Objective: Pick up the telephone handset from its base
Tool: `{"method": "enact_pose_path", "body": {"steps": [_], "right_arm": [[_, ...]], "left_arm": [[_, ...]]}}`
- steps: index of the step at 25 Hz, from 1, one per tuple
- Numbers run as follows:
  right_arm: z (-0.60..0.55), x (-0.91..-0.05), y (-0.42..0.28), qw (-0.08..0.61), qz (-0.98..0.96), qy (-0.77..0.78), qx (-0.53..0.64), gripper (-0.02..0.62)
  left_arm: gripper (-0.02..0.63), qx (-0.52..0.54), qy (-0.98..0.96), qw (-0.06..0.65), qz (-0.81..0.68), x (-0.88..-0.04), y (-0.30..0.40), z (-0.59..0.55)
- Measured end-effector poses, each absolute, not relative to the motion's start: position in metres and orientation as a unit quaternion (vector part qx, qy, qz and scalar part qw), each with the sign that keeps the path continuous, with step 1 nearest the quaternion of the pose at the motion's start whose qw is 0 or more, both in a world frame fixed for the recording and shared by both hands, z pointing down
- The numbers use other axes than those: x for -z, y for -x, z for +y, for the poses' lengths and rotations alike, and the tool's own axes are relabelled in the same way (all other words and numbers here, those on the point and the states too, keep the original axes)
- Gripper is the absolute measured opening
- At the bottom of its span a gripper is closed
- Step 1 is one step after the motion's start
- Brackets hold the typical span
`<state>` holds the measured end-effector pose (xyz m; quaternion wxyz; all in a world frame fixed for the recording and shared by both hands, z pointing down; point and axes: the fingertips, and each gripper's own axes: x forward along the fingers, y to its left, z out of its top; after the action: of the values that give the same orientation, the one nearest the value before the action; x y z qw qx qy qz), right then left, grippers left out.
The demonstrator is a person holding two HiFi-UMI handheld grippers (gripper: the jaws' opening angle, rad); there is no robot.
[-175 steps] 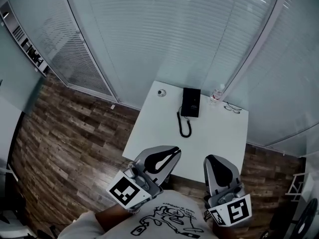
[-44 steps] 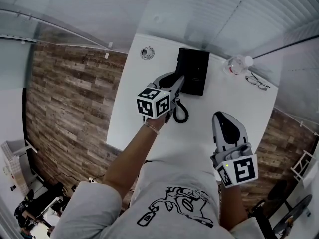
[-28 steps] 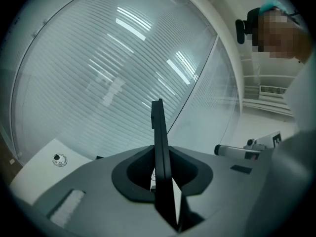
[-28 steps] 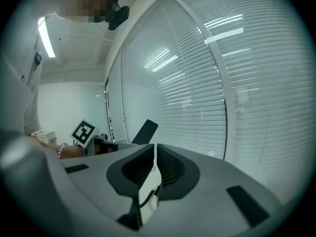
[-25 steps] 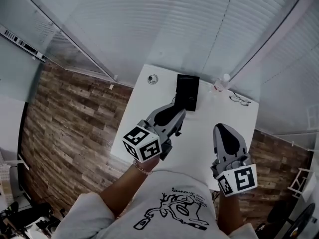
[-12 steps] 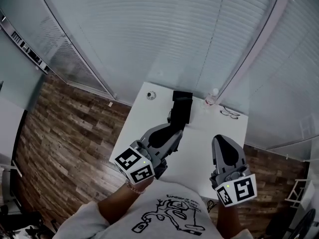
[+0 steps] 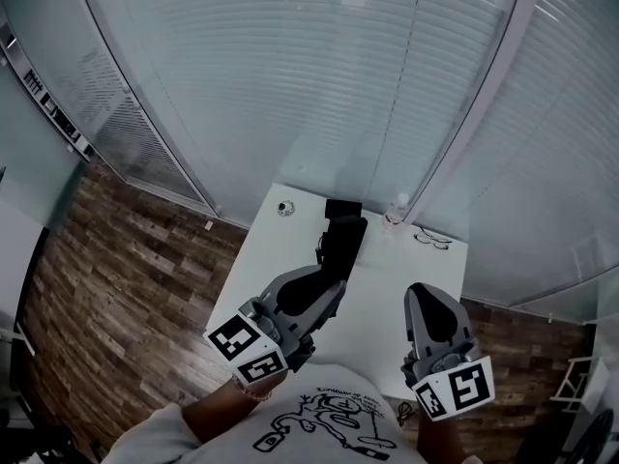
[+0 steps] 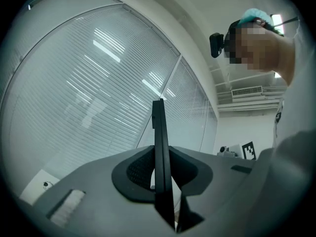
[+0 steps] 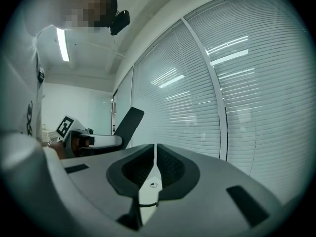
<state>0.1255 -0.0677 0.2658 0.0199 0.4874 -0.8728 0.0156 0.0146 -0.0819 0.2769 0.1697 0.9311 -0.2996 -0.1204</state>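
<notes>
Head view: left tongs [image 7: 334, 286] clamp slim black plastic telephone handset [image 7: 345, 240], raised over white table [image 7: 426, 278] near its far edge. Right tongs [image 7: 419, 296] pressed together, empty.

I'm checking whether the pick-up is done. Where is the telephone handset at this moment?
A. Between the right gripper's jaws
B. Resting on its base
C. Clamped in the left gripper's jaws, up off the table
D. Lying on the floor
C: the black handset stands edge-on, clamped between the jaws of the left gripper, held above the table and off its base.
</notes>
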Motion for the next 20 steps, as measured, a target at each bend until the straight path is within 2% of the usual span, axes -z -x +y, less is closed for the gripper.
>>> {"method": "enact_pose_path", "body": {"steps": [20], "right_arm": [[-0.053, -0.268, -0.126, 0.019, -0.868, -0.496, -0.013, 0.017]], "left_arm": [[0.071, 0.135, -0.937, 0.175, -0.271, -0.286, -0.025, -0.070]]}}
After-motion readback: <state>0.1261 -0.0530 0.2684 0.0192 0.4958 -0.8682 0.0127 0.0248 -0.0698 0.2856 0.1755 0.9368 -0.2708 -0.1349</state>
